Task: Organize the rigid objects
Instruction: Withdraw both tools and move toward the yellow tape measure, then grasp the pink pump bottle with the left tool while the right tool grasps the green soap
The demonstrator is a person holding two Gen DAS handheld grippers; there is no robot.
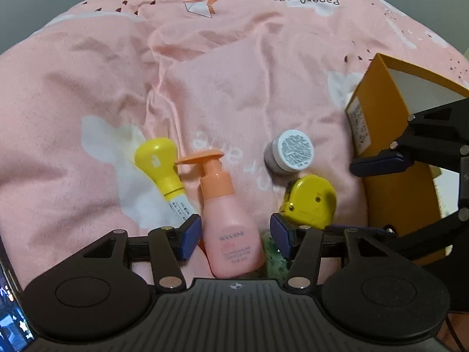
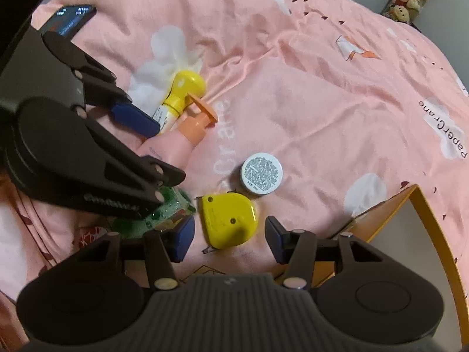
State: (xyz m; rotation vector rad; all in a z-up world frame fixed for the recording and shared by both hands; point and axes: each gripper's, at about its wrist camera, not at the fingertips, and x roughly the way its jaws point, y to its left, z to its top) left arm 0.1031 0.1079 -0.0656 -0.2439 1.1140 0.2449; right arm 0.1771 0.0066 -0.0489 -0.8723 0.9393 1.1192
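Now your left gripper stands apart around the pink bottle on the quilt — smooth, light plastic, so pinch its body. Your right gripper gapes around the tape — hard, flat-sided.

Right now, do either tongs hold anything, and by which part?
Nothing is held. The left tongs straddle the pink pump bottle; the right tongs straddle the yellow tape measure, pads clear.

Dim, warm, soft-focus light; fisheye-bent, dark-vignetted edges.
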